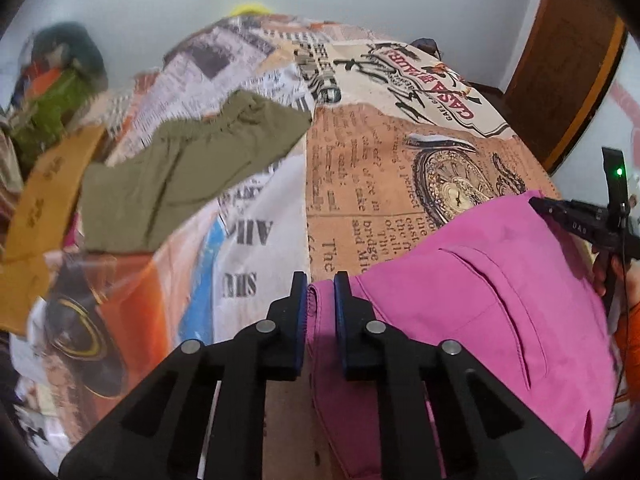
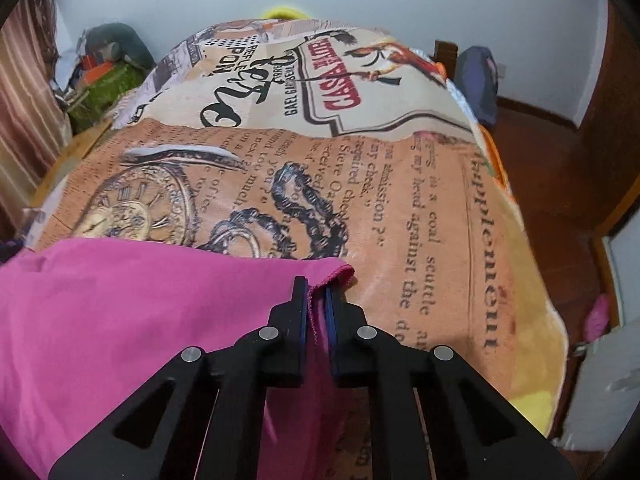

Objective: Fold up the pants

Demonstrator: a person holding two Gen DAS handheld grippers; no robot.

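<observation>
the pink pants [image 1: 480,304] lie on the printed blanket [image 1: 360,184], near its clock print; the left gripper [image 1: 321,292] and right gripper [image 2: 316,300] each pinch an edge, thin bites that could slip when lifted
</observation>
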